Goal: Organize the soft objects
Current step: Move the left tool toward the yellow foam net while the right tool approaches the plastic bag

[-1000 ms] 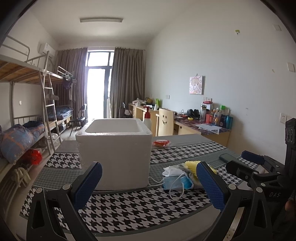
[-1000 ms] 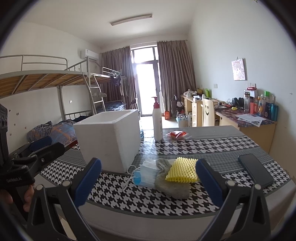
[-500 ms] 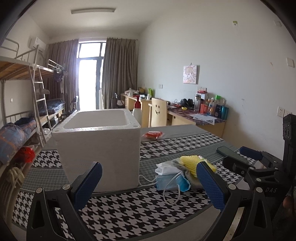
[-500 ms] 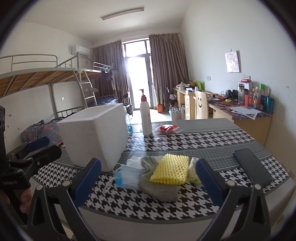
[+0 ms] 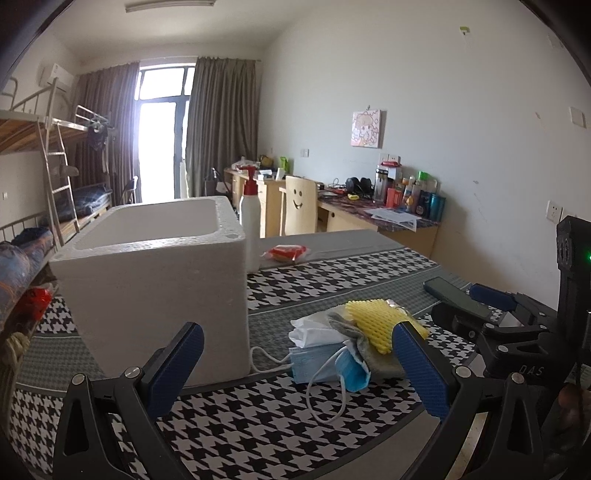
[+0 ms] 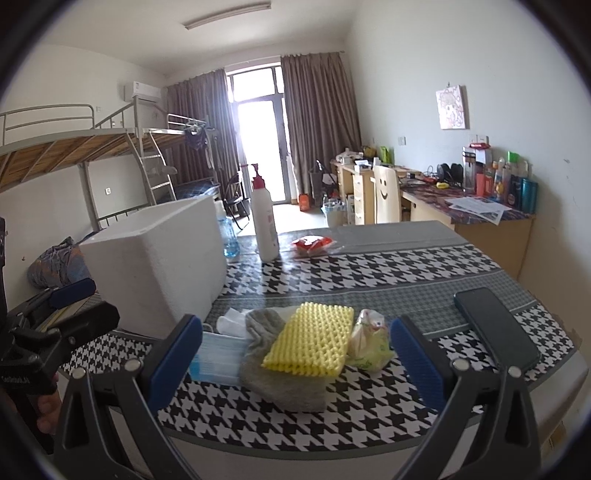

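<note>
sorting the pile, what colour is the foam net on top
Yellow; the foam net shows best in the right wrist view.

White walls enclose a dormitory room where daylight floods through a glass balcony door flanked by brown curtains, a metal bunk bed lines one side, wooden desks line the other, and a ceiling tube lamp hangs unlit.

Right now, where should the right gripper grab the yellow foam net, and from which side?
Take the foam net by its near edge, the layered edge facing the right gripper, coming in low from the front. It lies flat on top of the grey cloth, tilted slightly, and that overhanging edge gives the open jaws something to close on without likely pinching the cloth.
</note>
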### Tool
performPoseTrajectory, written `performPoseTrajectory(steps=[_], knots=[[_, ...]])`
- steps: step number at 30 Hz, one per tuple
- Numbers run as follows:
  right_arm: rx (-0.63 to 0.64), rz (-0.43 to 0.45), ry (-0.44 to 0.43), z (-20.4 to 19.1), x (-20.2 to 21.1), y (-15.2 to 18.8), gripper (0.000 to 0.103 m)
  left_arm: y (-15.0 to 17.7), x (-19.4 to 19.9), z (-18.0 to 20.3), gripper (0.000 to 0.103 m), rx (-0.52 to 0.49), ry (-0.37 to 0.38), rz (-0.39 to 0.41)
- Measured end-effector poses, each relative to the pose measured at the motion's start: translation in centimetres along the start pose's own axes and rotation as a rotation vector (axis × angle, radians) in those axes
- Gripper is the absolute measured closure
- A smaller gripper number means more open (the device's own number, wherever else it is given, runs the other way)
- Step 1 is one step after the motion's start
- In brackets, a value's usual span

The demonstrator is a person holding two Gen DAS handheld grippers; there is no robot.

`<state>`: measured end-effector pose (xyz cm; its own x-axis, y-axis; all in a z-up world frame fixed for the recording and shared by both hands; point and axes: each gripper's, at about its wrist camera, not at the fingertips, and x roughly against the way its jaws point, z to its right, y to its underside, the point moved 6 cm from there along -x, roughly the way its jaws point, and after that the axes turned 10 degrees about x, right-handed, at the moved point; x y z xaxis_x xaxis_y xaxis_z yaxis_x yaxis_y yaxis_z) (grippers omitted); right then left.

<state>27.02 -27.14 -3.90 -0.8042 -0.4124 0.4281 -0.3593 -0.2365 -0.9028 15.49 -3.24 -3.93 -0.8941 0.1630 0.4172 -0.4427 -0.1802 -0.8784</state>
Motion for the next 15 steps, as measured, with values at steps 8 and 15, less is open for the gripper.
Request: performPoseTrajectory(steps=[8, 15], knots=[[-0.020, -0.033, 0.005, 1.2, -0.8, 0.7, 0.000, 0.0, -1.8, 0.9, 0.001, -0.009, 0.025, -0.033], [-0.032, -0.066, 0.015, 2.3, -1.8, 1.3, 0.000, 0.1, -3.6, 2.2, 0.001, -0.025, 0.065, -0.063]])
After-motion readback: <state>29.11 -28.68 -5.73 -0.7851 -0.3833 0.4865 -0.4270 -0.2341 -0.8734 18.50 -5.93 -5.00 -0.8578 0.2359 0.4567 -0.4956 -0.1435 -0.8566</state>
